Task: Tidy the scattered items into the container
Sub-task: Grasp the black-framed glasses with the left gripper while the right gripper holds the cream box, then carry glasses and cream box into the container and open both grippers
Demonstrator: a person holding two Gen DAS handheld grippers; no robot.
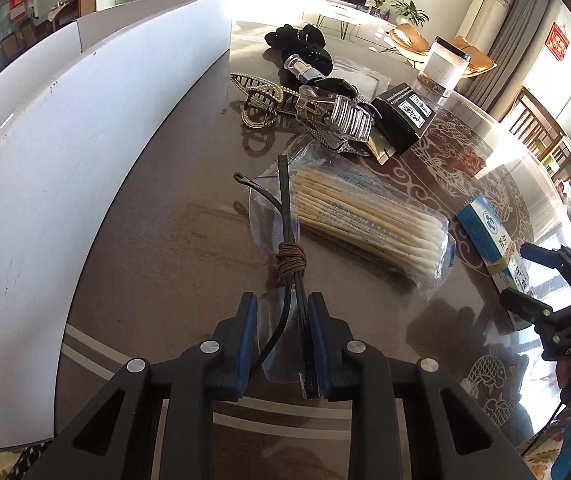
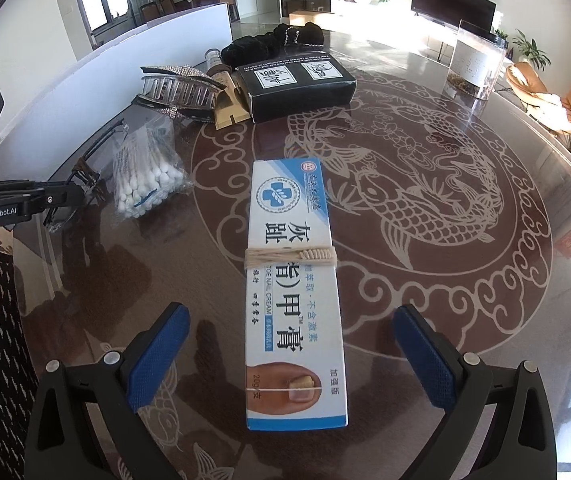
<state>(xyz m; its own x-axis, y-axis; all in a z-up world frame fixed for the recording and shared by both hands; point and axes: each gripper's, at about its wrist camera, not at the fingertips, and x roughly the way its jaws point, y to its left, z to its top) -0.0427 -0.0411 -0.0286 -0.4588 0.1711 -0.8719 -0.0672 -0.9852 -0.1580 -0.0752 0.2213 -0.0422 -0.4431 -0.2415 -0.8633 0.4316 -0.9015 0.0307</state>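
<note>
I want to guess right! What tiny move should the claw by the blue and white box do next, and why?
Probably close. The right claw is open, its pads either side of the box, not touching it. The box lies flat on the table, so squeezing it comes before lifting. The left claw has already closed around the glasses.

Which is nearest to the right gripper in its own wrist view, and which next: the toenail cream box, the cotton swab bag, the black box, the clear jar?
From the right gripper:
1. Toenail cream box, lying between the open jaws, untouched.
2. Cotton swab bag, ahead to the left.
3. Black box, farther back, centre.
4. Clear jar, far right; only slightly beyond the black box.
</note>
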